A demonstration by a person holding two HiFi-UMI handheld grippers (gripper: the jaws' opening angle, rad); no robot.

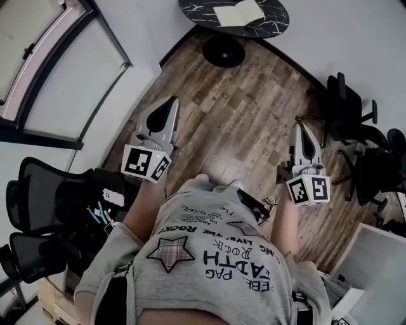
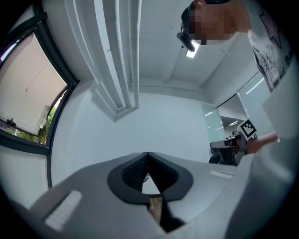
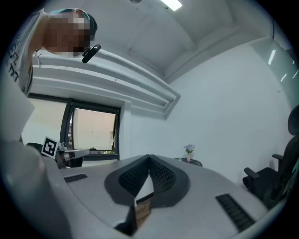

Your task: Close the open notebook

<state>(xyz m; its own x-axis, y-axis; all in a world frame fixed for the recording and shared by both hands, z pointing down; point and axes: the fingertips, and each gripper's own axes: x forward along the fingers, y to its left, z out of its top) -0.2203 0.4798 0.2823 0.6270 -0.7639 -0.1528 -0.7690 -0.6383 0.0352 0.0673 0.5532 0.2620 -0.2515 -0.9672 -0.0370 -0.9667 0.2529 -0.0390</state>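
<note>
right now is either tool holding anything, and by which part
Nothing. Left tool and right tool are both shut, empty; the open notebook lies on the round table.

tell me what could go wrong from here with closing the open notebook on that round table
Both the left gripper and the right gripper are shut with nothing between the jaws. If they arrive that way, they may just shove the notebook across the round table instead of catching a cover.

The table is far off across the floor, and the office chair stands close to the path on the right. The right gripper could clip it on the way.
</note>
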